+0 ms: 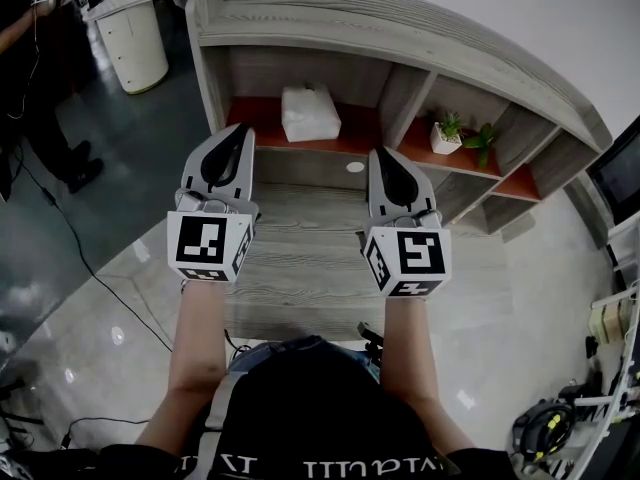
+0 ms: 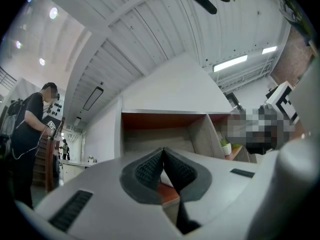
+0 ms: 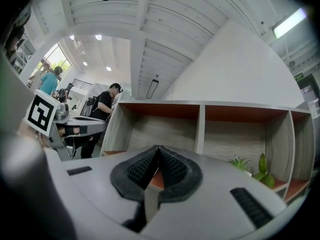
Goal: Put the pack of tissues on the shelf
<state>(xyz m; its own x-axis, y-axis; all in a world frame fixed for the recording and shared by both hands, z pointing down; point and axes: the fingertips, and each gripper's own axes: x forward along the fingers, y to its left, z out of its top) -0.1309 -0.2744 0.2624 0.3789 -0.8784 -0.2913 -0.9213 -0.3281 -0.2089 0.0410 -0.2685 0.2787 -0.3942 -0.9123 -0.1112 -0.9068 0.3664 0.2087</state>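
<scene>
The white pack of tissues lies on the orange floor of the shelf's left compartment. Both grippers are held side by side in front of the shelf, over its lower wooden ledge, and point at it. My left gripper is shut with nothing in it, its tips just short of the pack and left of it. My right gripper is also shut and empty, to the right of the pack. In the left gripper view a sliver of the white pack shows behind the closed pads.
Two small potted plants stand in the middle compartment. A person stands at the far left by a white round counter. Cables run over the glossy floor on the left. Equipment sits at the lower right.
</scene>
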